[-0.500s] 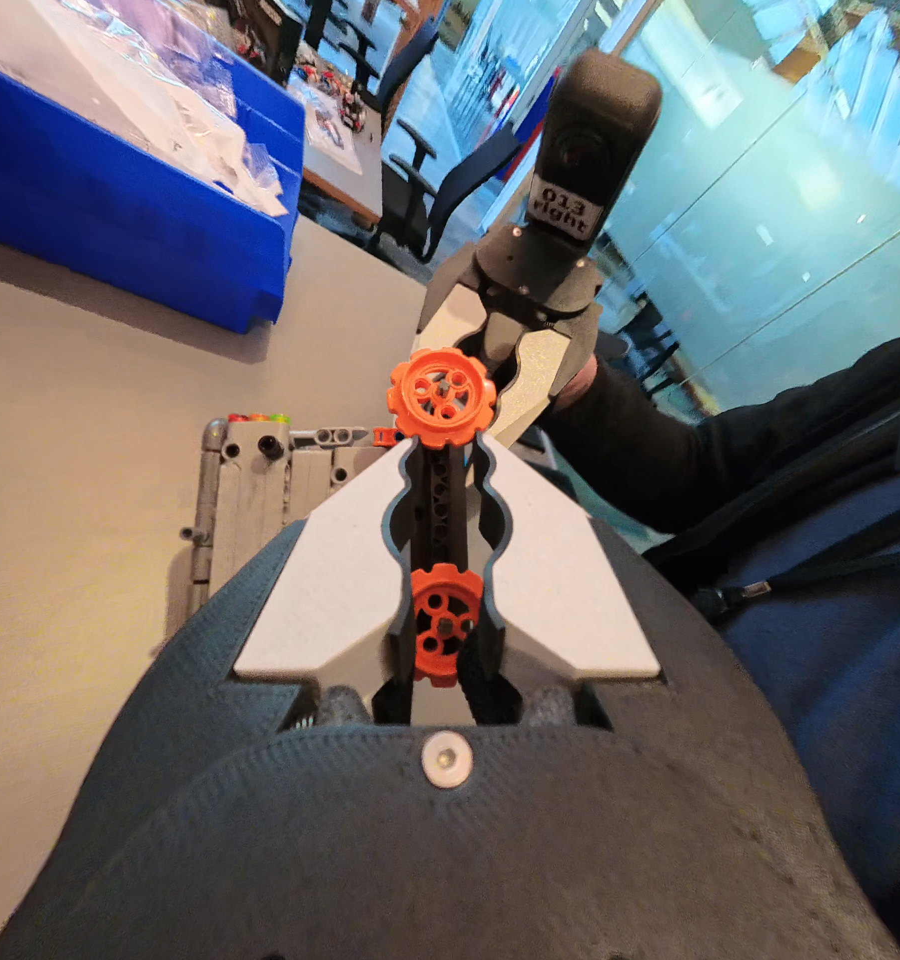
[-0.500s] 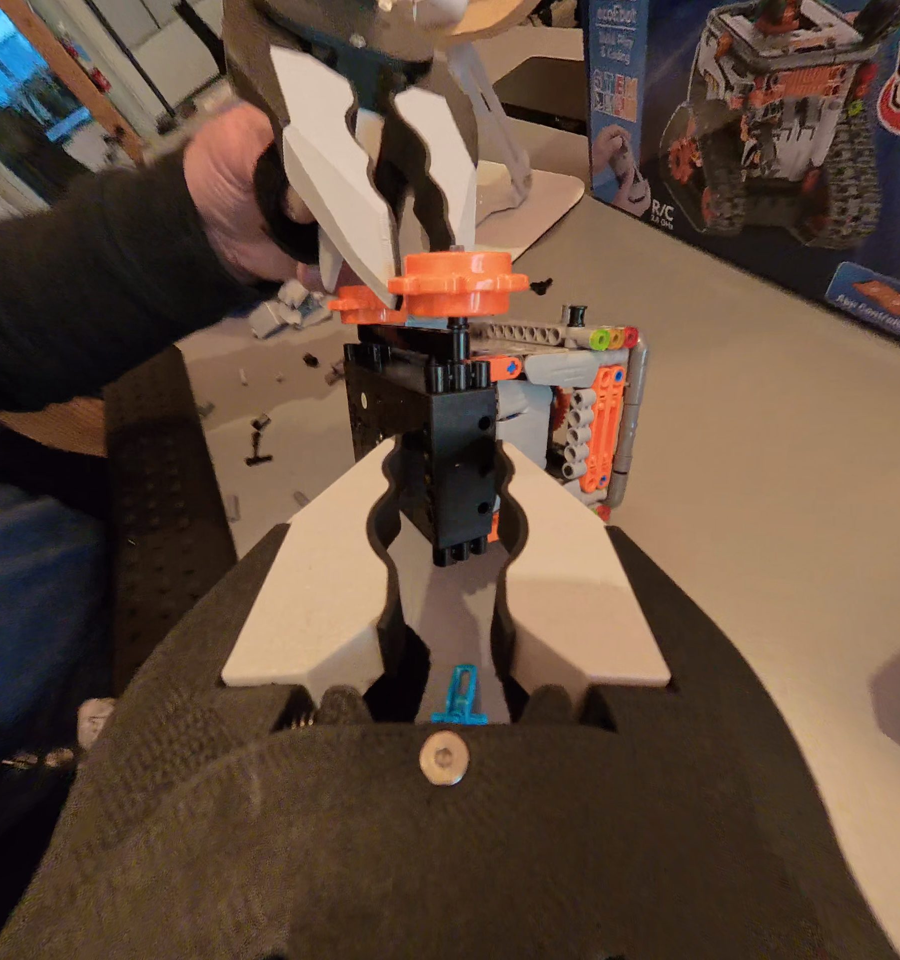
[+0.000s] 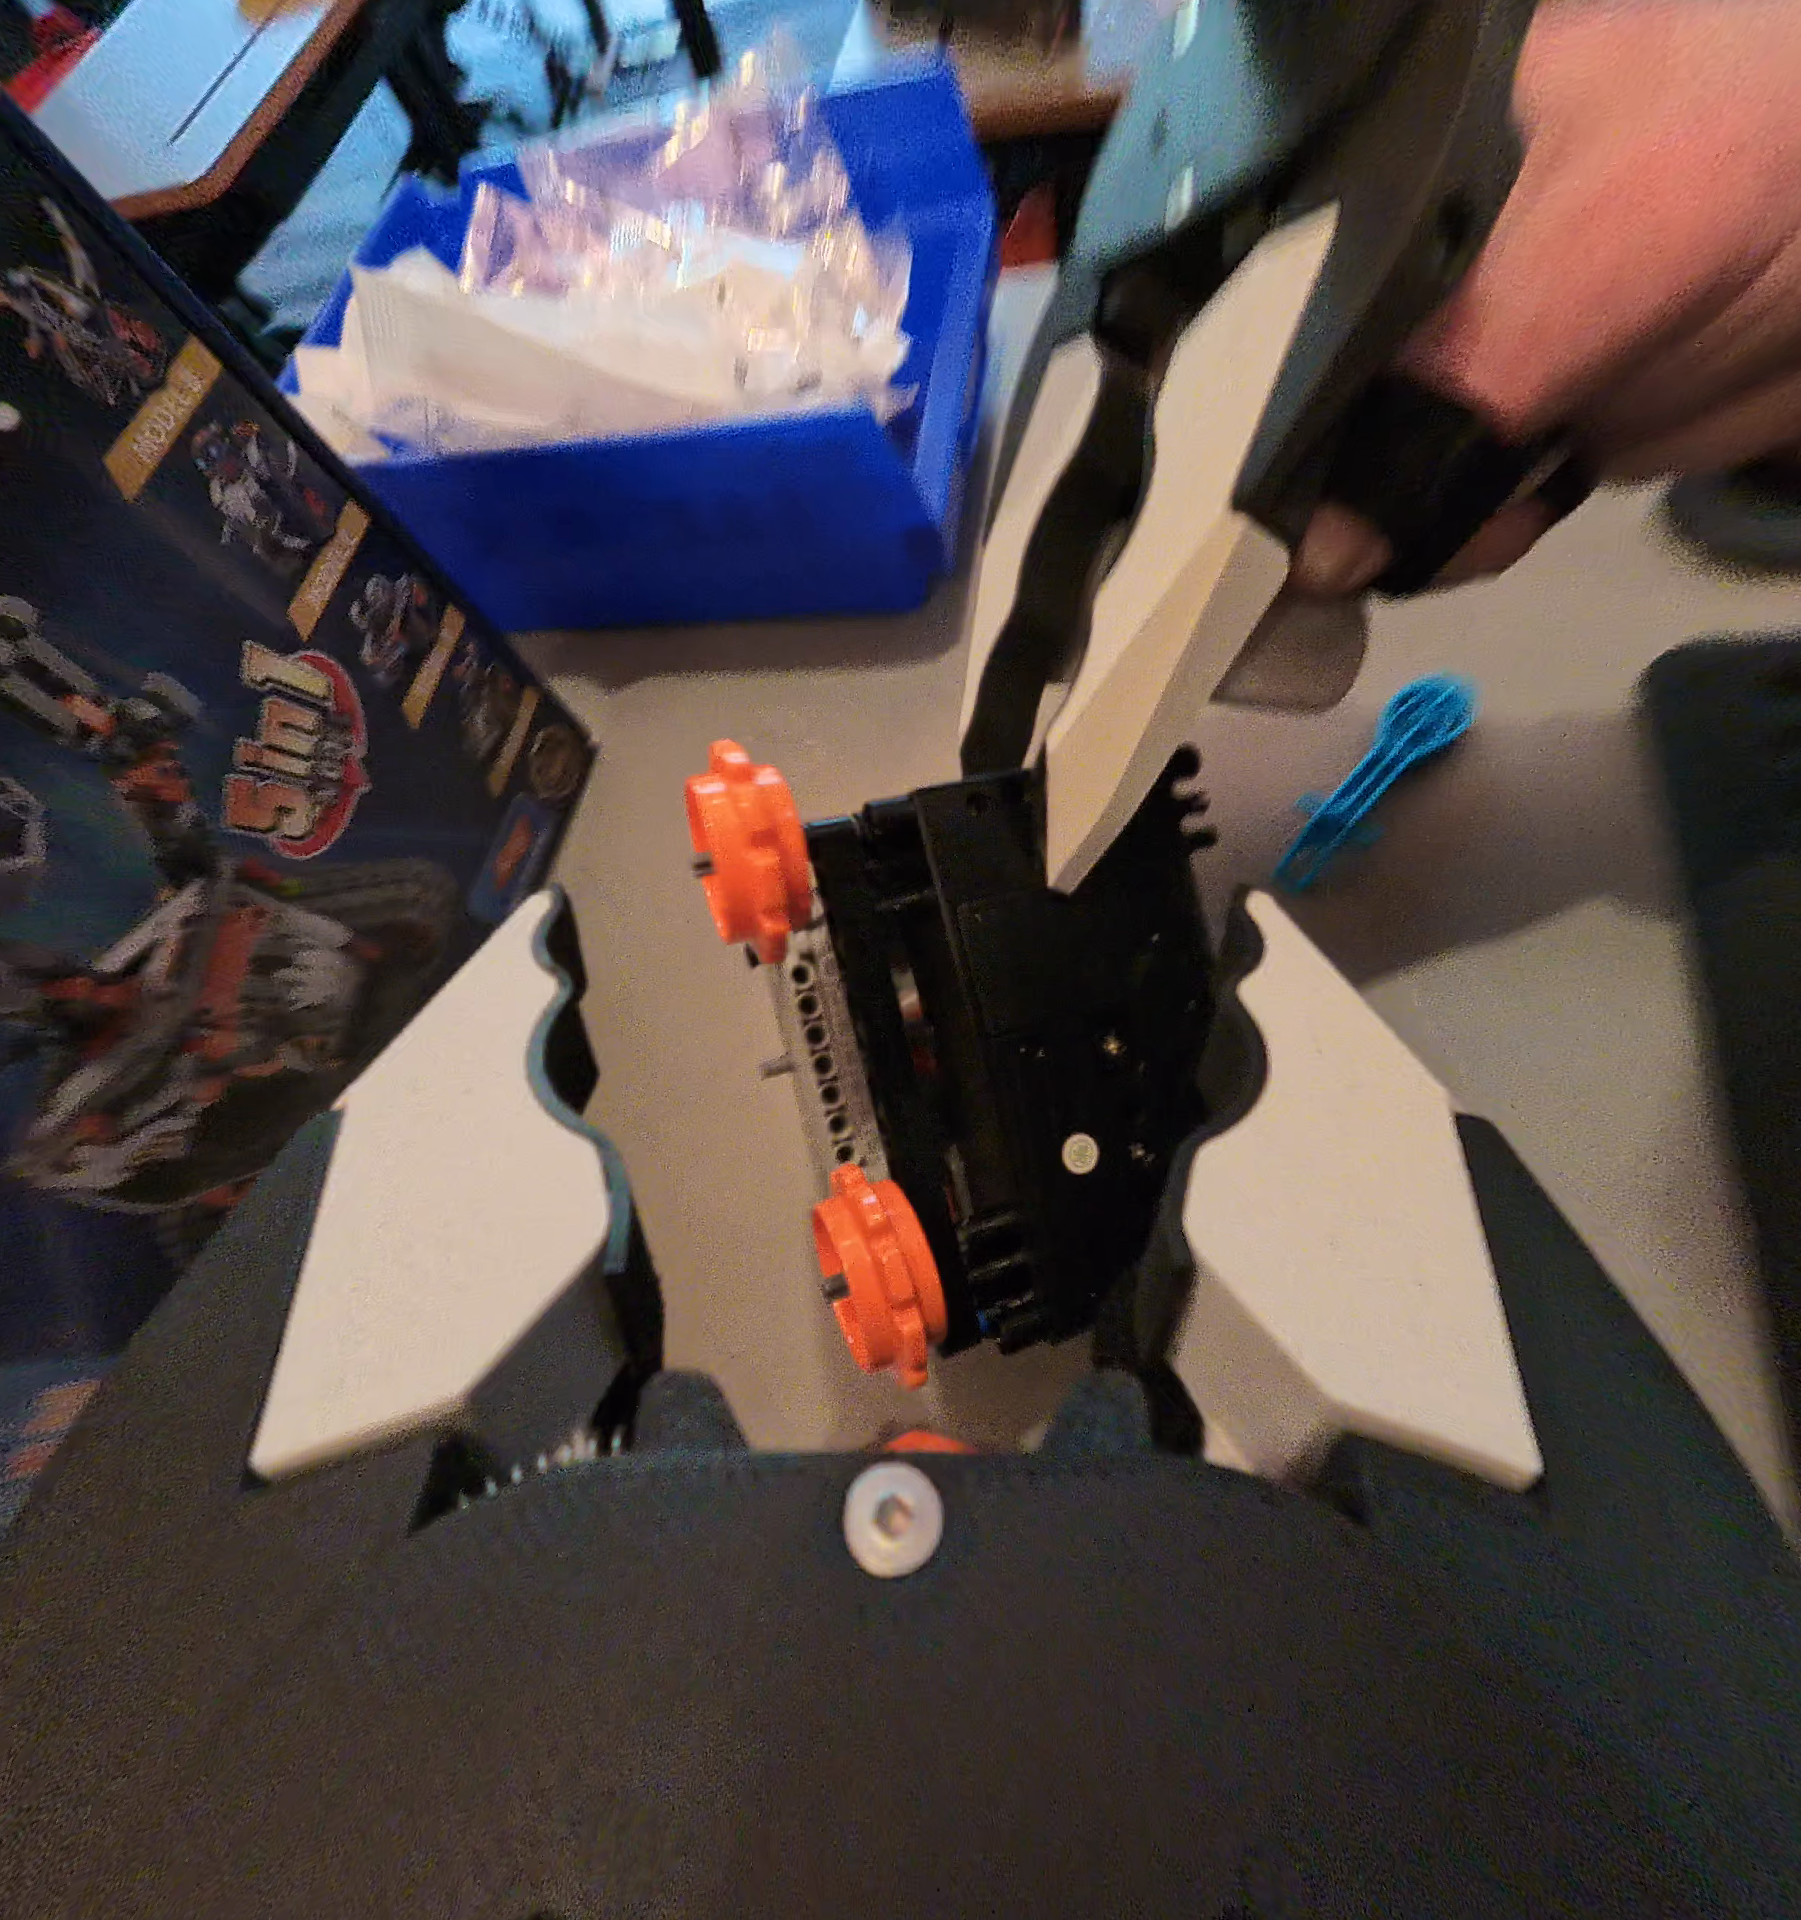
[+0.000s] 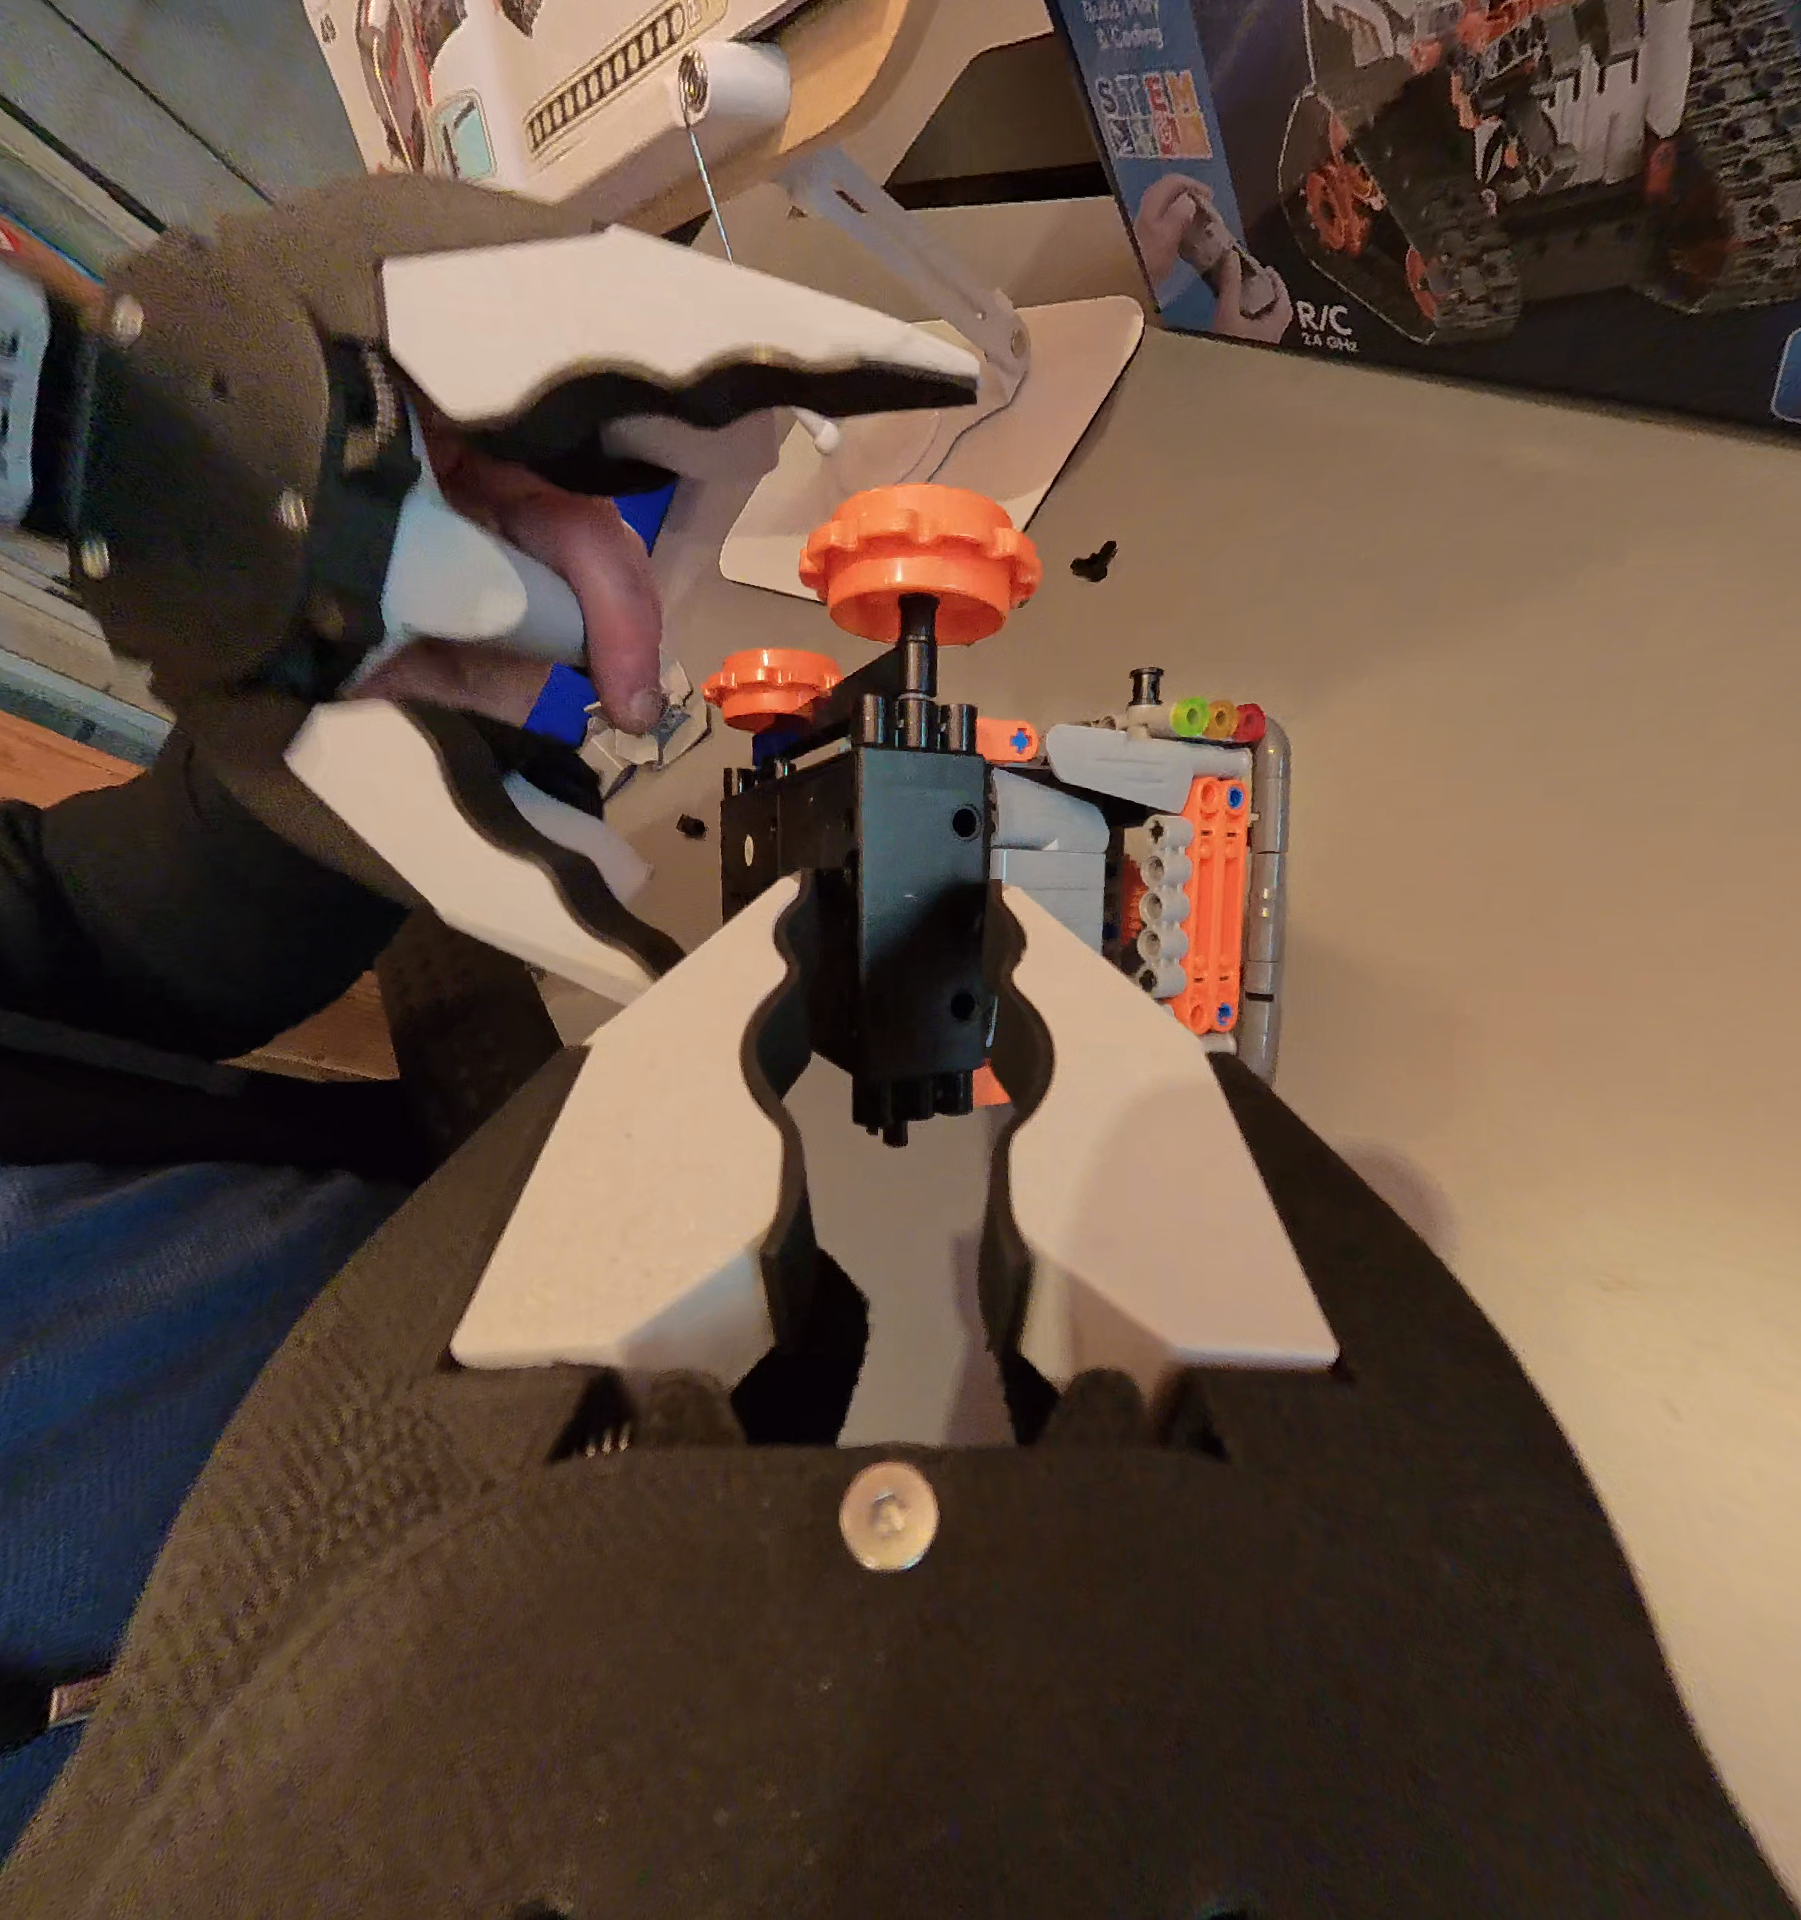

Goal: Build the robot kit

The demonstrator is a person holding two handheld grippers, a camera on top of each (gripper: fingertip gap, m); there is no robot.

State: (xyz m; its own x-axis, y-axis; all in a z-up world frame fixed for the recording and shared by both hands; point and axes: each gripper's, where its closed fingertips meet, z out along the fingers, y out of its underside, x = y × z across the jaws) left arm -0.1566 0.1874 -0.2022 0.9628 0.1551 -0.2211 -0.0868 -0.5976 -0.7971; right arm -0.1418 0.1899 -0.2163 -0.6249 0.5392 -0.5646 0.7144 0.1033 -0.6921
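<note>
Jaws spread wide, the left gripper [image 3: 901,904] hangs over a brick-built model [image 3: 1021,1060], its white fingers [image 3: 439,1174] standing clear of the model on either side without touching it. The right gripper [image 4: 901,894] has its jaws closed on the model's black block [image 4: 906,914], pinching it between the tips of its fingers.

Two orange toothed wheels [image 4: 919,561] sit on black axles along one side of the model, the nearer one raised above the block in the right wrist view and the farther one [image 4: 771,686] lower behind it. A grey and orange beam section [image 4: 1202,894] with green, yellow and red pins on top joins the block on its right side. The model rests on a pale grey surface [image 4: 1498,831].

From the left wrist view, the right gripper [image 3: 1062,831] reaches in from the upper right with a hand [image 3: 1654,260] on its handle, its fingertips at the far end of the black block. A small blue plastic tool [image 3: 1384,769] lies on the surface just right of the model. A blue bin [image 3: 667,520] of clear plastic bags stands behind, and a dark printed toy box [image 3: 200,779] leans at the left edge. Small black pins [image 4: 1093,561] lie scattered on the surface beyond the model in the right wrist view.
</note>
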